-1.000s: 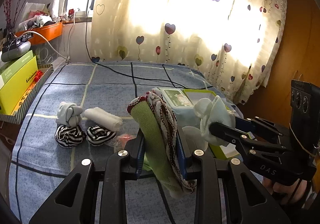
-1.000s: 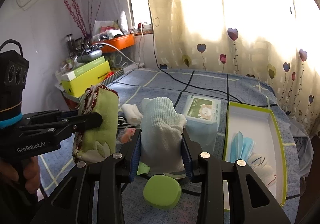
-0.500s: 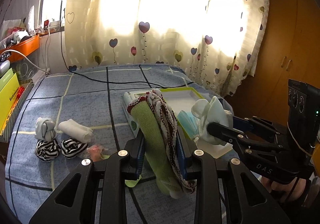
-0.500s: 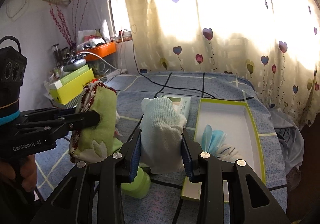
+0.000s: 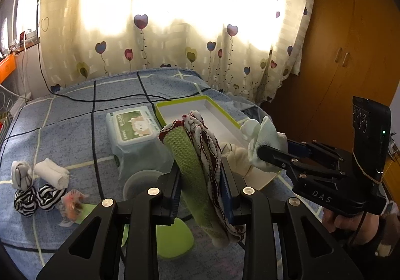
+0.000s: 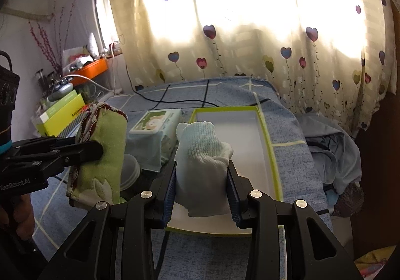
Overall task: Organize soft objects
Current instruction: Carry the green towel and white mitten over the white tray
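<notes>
My left gripper (image 5: 201, 195) is shut on a folded green cloth with red-and-white trim (image 5: 197, 170), held upright above the bed; it also shows in the right wrist view (image 6: 105, 145). My right gripper (image 6: 202, 195) is shut on a pale white-blue knitted sock (image 6: 202, 155), held over the near end of the white box with a lime-green rim (image 6: 271, 152). The sock (image 5: 262, 140) and box (image 5: 175, 105) also show in the left wrist view, to the right of the green cloth.
A wet-wipes pack (image 5: 132, 127) lies left of the box. Rolled white socks (image 5: 51, 175) and striped sock balls (image 5: 37, 196) lie at the bed's left. A lime-green lid (image 5: 175, 237) and a clear round container (image 5: 140, 182) sit below my left gripper. Yellow-green boxes (image 6: 62, 110) stand bedside.
Both grippers have swung right across the bed with their loads. The right gripper with the sock now hangs over the green-rimmed box; the wipes pack and sock rolls have shifted left in view.
</notes>
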A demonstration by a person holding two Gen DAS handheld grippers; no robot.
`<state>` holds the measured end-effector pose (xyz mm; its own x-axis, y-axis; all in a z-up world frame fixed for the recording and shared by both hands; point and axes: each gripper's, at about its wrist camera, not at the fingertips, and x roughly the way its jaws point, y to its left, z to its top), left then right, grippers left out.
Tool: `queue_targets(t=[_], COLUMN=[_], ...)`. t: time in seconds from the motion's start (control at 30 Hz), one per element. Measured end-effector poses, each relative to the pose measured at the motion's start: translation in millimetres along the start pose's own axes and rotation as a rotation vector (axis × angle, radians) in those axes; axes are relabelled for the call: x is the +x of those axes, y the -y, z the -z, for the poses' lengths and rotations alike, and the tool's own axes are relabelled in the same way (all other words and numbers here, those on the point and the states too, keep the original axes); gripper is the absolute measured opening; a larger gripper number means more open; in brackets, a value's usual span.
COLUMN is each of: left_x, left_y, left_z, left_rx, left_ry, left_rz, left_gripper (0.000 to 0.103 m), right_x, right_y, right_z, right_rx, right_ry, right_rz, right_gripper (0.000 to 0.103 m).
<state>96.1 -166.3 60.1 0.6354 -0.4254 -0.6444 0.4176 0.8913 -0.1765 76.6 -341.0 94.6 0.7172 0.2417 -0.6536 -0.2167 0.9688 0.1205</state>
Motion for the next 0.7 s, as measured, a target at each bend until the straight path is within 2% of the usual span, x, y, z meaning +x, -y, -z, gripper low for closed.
queue_targets(t=[0.13,0.43,0.7], left_x=[19,65,93], left_y=[11,23,25], left_z=[-1,-1,-4], left_rx=[-0.003,-0.033,-0.042], left_ry=[-0.034,-0.167,-0.241], left_rz=[0.037,0.103,0.084], left_gripper=[0.029,0.029,0.029], right_x=[6,27,47], right_y=[13,33,41], right_z=[7,17,10], right_rx=[0.016,0.015,0.007], right_ry=[-0.025,-0.103,-0.113], right_rz=[0.012,0.040,0.038], right_gripper=[0.035,0.035,0.035])
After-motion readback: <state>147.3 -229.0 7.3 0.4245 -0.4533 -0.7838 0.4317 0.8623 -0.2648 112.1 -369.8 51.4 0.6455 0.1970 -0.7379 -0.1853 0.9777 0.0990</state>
